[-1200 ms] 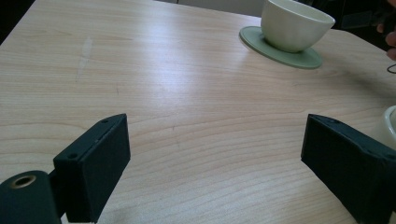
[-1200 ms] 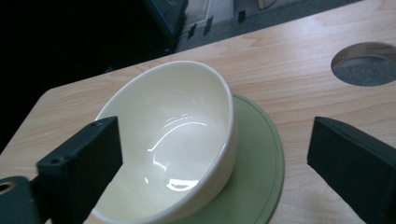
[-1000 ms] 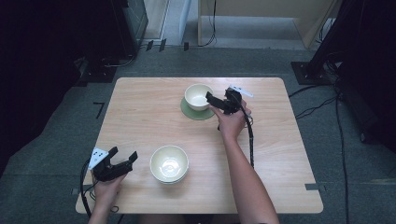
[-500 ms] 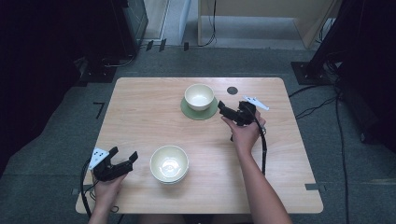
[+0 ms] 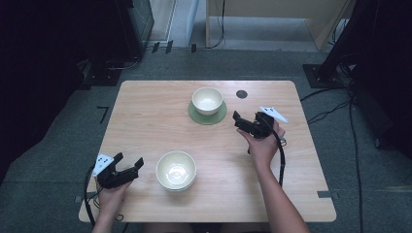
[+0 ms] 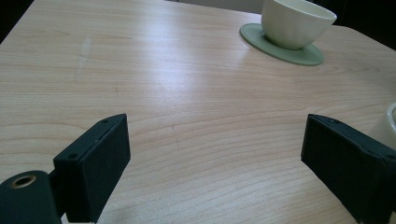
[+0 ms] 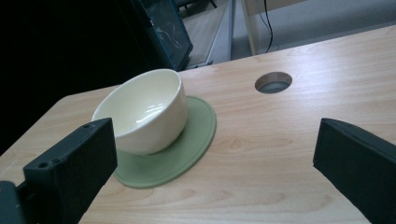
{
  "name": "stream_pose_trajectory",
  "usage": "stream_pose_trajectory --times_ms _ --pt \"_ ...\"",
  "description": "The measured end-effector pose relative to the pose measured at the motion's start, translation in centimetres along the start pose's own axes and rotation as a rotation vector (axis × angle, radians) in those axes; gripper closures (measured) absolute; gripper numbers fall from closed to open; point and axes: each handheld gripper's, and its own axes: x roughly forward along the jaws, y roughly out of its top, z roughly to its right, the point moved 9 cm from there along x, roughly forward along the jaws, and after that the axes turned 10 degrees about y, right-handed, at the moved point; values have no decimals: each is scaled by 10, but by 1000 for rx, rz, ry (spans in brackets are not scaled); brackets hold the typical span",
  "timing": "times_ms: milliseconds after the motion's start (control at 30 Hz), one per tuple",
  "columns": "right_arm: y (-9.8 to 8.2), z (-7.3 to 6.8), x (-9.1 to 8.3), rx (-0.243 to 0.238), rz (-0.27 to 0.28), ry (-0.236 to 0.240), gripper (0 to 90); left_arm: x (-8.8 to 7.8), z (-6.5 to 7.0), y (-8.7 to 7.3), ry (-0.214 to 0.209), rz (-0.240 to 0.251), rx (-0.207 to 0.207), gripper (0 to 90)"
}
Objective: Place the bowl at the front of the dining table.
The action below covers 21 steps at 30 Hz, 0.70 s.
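Observation:
A cream bowl (image 5: 207,99) stands on a round green saucer (image 5: 208,117) at the far middle of the wooden table (image 5: 145,116). A second cream bowl (image 5: 176,170) sits near the front edge. My right gripper (image 5: 237,122) hovers just right of the saucer, open and holding nothing. In the right gripper view, the bowl (image 7: 142,109) and saucer (image 7: 187,149) lie ahead of the left jaw of the open gripper (image 7: 215,163). My left gripper (image 5: 129,160) rests open at the front left, beside the near bowl. The left gripper view shows bare wood inside that gripper (image 6: 215,158), with the near bowl's edge (image 6: 388,125) behind its right jaw.
A round cable hole (image 5: 241,94) pierces the table right of the saucer, also visible as the hole (image 7: 273,81) in the right gripper view. Cables trail from both grippers. Dark equipment and floor surround the table. Bare wood spans the left half.
My right gripper has drawn back from the far bowl, moving right and toward the person. The left gripper and both bowls have stayed put.

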Motion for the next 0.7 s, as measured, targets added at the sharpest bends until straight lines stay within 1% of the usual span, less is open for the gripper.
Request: stream_pose_trajectory --times_ms 33,67,100,133,167,200,267,333,367,433,467,500,633,667,700 --pt "-1 1 -4 -8 4 -2 1 0 0 0 0 0 0 79" --pt "-1 1 -4 -8 4 -2 1 0 0 0 0 0 0 79" --pt "-2 3 -8 -11 5 -6 1 0 0 0 0 0 1 79" --pt "-2 3 -8 -11 5 -6 1 0 0 0 0 0 2 79" --pt "-3 6 -13 -22 9 -13 1 0 0 0 1 -1 2 79" --pt "-3 6 -13 -22 9 -13 1 0 0 0 1 -1 2 79" --pt "-6 9 -21 -36 9 -24 1 0 0 0 1 0 2 79" --pt "-7 10 -23 -36 11 -28 1 0 0 0 1 -1 2 79" --pt "-8 13 -29 -41 15 -32 1 0 0 0 1 -1 2 79" --pt "-10 16 -33 -44 17 -40 1 0 0 0 1 -1 2 79" --pt "-10 16 -33 -44 17 -40 1 0 0 0 1 -1 2 79" --pt "-11 18 -38 -46 20 -45 1 0 0 0 2 -1 2 79" --pt "-15 24 -47 -55 18 -61 1 0 1 0 2 -2 3 79" --pt "-15 24 -47 -55 18 -61 1 0 1 0 2 -2 3 79" --pt "-16 27 -51 -63 20 -68 1 0 1 0 1 -2 3 79"
